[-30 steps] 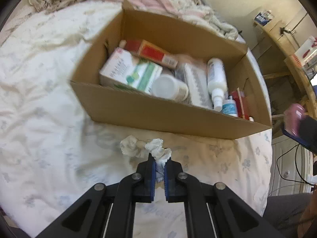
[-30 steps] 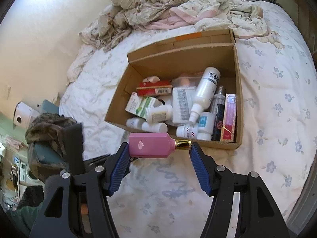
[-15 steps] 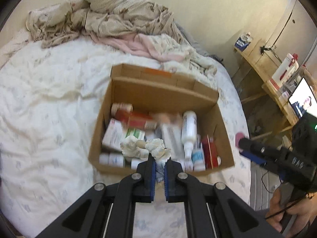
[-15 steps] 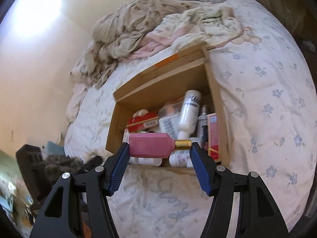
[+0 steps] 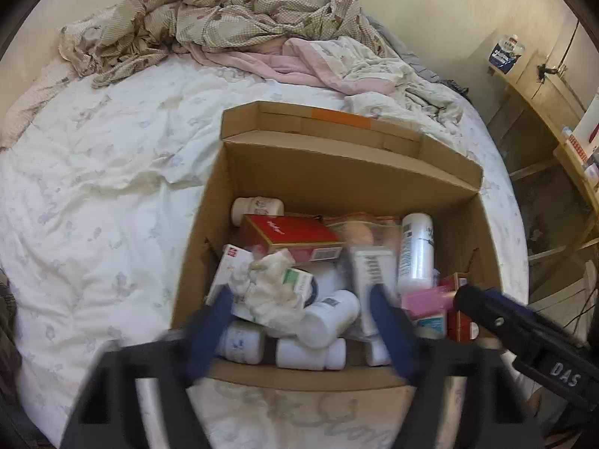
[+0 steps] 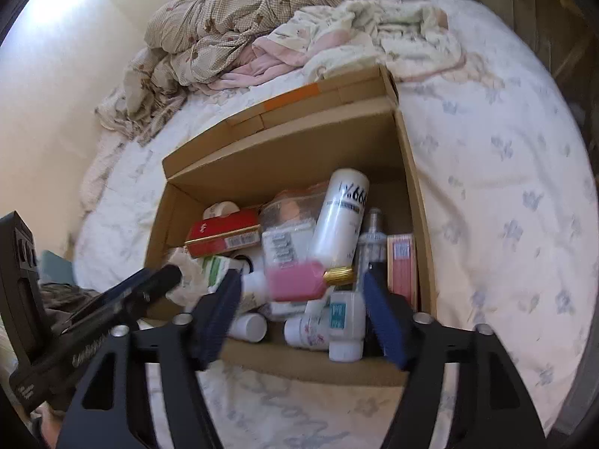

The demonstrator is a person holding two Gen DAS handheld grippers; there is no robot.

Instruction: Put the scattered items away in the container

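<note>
Both grippers let go over the cardboard box (image 5: pixel 337 183) on the bed (image 5: pixel 93 194).

The left gripper (image 5: pixel 299 321), clamped on the crumpled tissue (image 5: pixel 273 284) a second ago, is spreading its fingers, the tissue landing on the boxes inside. The right gripper (image 6: pixel 299 299) is opening too; the pink bottle (image 6: pixel 299 280), blurred, seems to be dropping free. It could roll or bounce off the piled bottles, since the heap is uneven near the front wall.

Cardboard box (image 5: pixel 337 183) on bed (image 5: pixel 93 224): access
Top open; floor crowded with bottles (image 6: pixel 338 220) and cartons (image 5: pixel 288 234); bed's near edge bare; blankets (image 5: pixel 243 11) heaped along far edge.
</note>
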